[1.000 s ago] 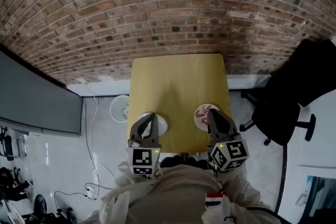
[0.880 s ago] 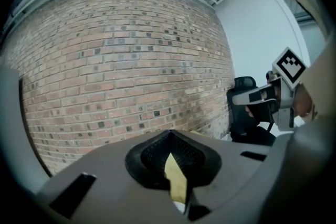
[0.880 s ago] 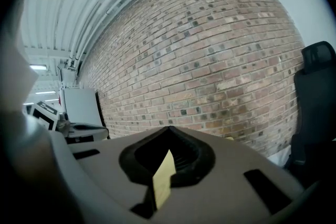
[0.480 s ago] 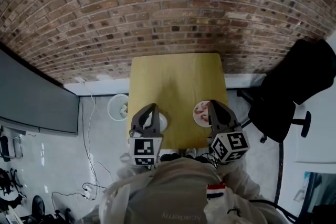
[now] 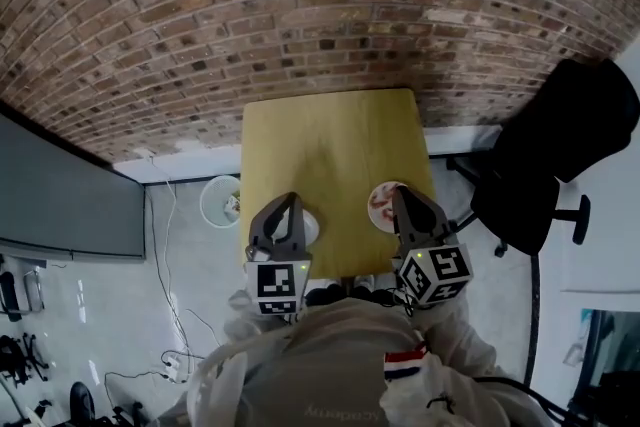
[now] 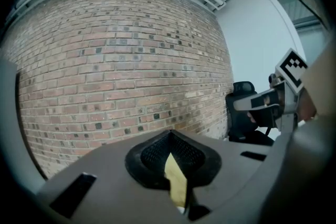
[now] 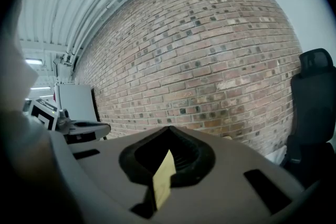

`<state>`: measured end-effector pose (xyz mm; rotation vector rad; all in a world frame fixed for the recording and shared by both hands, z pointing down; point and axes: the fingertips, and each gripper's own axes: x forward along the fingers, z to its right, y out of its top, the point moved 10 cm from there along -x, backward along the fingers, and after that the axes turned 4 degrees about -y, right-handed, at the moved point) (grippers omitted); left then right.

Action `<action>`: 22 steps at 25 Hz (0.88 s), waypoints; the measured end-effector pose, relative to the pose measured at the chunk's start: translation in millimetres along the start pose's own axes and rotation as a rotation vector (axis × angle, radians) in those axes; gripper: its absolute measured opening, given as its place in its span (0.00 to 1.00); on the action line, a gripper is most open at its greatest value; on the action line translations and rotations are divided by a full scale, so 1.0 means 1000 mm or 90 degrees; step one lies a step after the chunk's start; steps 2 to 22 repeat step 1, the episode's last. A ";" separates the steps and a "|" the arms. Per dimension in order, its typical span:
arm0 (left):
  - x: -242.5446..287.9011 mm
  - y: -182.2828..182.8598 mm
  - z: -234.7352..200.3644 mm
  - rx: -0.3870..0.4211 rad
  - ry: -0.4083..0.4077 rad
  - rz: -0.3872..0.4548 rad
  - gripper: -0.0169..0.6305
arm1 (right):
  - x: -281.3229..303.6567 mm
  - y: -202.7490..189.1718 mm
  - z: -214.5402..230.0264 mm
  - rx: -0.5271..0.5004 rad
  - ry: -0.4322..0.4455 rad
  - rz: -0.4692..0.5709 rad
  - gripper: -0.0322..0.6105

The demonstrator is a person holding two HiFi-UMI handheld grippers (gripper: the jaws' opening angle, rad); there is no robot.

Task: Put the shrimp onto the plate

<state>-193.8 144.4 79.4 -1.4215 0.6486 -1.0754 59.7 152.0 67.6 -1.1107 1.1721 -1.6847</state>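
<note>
Left claw [image 5: 289, 200], right claw [image 5: 399, 192] scarcely shifted, closed, square-marker cubes [image 5: 279, 283], shrimp [image 5: 381, 208] beside right

Smooth matt wooden table [image 5: 335, 150], rough brick wall [image 5: 300, 10]

- the person's wearing a baggy cream jacket [image 5: 330, 373] — faint grey lettering [image 5: 333, 410] across the front
- small red, white and blue striped patch [image 5: 401, 364] on it
- left gripper [image 5: 291, 199] and right gripper [image 5: 399, 192] are both grey, tapering to a point
- each carries a black-and-white marker cube [image 5: 277, 283] with a tiny green light [image 5: 301, 267]
</note>
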 end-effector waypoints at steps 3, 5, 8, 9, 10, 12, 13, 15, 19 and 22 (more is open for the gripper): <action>0.000 -0.002 -0.001 0.002 -0.001 -0.001 0.04 | 0.001 -0.002 -0.001 0.000 -0.001 -0.002 0.09; 0.000 -0.002 -0.001 0.002 -0.001 -0.001 0.04 | 0.001 -0.002 -0.001 0.000 -0.001 -0.002 0.09; 0.000 -0.002 -0.001 0.002 -0.001 -0.001 0.04 | 0.001 -0.002 -0.001 0.000 -0.001 -0.002 0.09; 0.000 -0.002 -0.001 0.002 -0.001 -0.001 0.04 | 0.001 -0.002 -0.001 0.000 -0.001 -0.002 0.09; 0.000 -0.002 -0.001 0.002 -0.001 -0.001 0.04 | 0.001 -0.002 -0.001 0.000 -0.001 -0.002 0.09; 0.000 -0.002 -0.001 0.002 -0.001 -0.001 0.04 | 0.001 -0.002 -0.001 0.000 -0.001 -0.002 0.09; 0.000 -0.002 -0.001 0.002 -0.001 -0.001 0.04 | 0.001 -0.002 -0.001 0.000 -0.001 -0.002 0.09; 0.000 -0.002 -0.001 0.002 -0.001 -0.001 0.04 | 0.001 -0.002 -0.001 0.000 -0.001 -0.002 0.09; 0.000 -0.002 -0.001 0.002 -0.001 -0.001 0.04 | 0.001 -0.002 -0.001 0.000 -0.001 -0.002 0.09; 0.000 -0.002 -0.001 0.002 -0.001 -0.001 0.04 | 0.001 -0.002 -0.001 0.000 -0.001 -0.002 0.09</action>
